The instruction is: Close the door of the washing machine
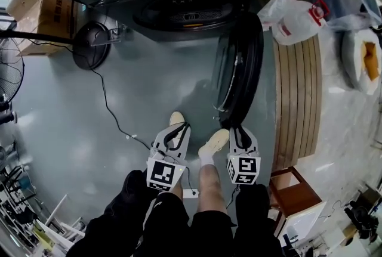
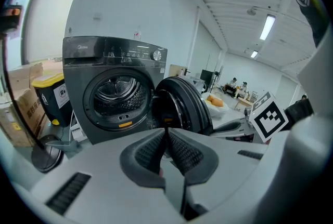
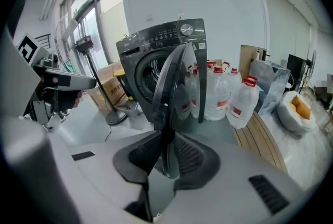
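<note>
Two claws, one door. My right gripper: jaws part-closed, clamped on the free edge of the door, which stands swung wide from the washing machine, ready to push it home. My left gripper: seemingly pinched together, empty, kept clear.

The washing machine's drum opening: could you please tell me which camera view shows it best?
The left gripper view: it faces the drum opening almost head-on, whole ring visible. The head view sees it steeply from above, foreshortened. In the right gripper view the open door covers most of it.
</note>
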A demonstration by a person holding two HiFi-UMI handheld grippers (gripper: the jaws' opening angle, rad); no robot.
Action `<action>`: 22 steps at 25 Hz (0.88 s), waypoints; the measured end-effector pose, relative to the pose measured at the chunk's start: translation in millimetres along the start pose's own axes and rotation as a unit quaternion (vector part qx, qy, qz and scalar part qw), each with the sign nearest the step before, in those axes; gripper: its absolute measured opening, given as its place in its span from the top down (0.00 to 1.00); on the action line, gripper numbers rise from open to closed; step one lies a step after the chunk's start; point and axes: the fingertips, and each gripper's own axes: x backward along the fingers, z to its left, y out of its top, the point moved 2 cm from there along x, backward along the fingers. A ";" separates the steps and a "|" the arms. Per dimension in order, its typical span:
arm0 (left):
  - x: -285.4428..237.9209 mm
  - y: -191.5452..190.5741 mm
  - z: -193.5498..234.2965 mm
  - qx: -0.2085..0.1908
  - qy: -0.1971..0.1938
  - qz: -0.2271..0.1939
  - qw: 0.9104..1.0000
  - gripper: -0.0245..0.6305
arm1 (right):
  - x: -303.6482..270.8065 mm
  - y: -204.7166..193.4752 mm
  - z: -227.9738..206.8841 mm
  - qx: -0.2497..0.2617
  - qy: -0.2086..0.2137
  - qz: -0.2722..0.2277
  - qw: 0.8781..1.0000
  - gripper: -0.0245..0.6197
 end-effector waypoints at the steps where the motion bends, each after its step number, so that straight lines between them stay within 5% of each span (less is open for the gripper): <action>1: 1.9 -1.4 3.4 0.002 0.002 0.001 1.000 0.91 | -1.7 0.8 5.0 0.000 0.004 0.000 1.000 0.82; 22: 48.4 -15.8 99.8 0.039 0.053 -0.003 0.998 0.91 | -59.5 38.5 117.3 0.013 0.077 0.016 0.997 0.79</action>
